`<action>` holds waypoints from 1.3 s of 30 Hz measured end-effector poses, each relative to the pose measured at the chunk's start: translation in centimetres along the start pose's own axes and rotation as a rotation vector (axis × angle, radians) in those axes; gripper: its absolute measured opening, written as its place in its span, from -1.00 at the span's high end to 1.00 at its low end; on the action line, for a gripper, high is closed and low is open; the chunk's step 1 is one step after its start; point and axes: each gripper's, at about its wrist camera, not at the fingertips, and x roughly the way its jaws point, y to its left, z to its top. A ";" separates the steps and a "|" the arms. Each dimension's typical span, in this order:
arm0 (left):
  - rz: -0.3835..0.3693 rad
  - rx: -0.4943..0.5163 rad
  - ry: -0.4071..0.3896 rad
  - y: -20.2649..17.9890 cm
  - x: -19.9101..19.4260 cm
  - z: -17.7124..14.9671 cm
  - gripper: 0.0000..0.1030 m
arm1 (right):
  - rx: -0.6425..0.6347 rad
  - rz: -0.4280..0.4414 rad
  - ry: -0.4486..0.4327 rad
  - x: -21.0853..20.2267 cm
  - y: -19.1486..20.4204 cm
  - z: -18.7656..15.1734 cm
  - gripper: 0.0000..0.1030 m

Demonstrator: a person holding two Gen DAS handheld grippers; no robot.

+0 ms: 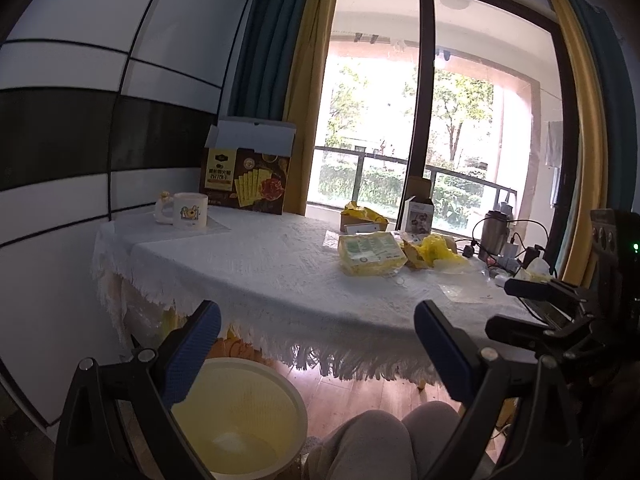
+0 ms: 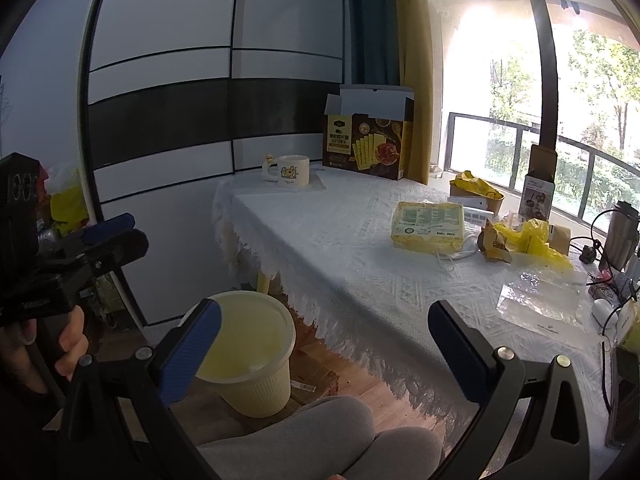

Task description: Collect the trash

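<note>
Below table edge: yellow bin [image 2: 244, 344] (one white scrap inside); both grippers' jaws spread, grasping nothing.

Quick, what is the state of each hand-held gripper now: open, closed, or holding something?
Left hand-held gripper: open, holding nothing.
Right hand-held gripper: open, holding nothing.

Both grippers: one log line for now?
left gripper open, empty | right gripper open, empty | bin on floor | wrappers on table
</note>
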 end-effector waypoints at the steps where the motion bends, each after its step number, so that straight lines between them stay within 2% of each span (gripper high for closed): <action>1: 0.001 -0.003 0.004 0.0 0.1 0.1 -0.89 | -0.002 -0.001 0.003 0.0 -0.1 0.1 -0.99; 12: 0.006 0.017 0.050 -0.4 4.3 1.1 -0.89 | -0.001 -0.036 0.019 1.8 -3.1 1.7 -0.99; 23: -0.029 0.063 0.087 -2.4 12.2 3.6 -0.89 | 0.048 -0.090 0.055 5.6 -9.1 3.8 -0.99; 26: -0.112 0.083 0.076 -3.1 14.5 4.4 -0.89 | 0.073 -0.130 0.068 6.8 -11.9 4.3 -0.99; 32: -0.179 0.157 0.097 -5.5 20.4 6.0 -0.91 | 0.131 -0.237 0.092 8.8 -18.7 4.5 -0.99; 35: -0.189 0.191 0.098 -6.7 23.9 6.5 -0.91 | 0.169 -0.282 0.103 9.7 -22.3 4.3 -0.99; 39: -0.244 0.139 0.185 -6.6 29.8 6.5 -0.91 | 0.211 -0.335 0.128 10.9 -26.5 4.1 -0.99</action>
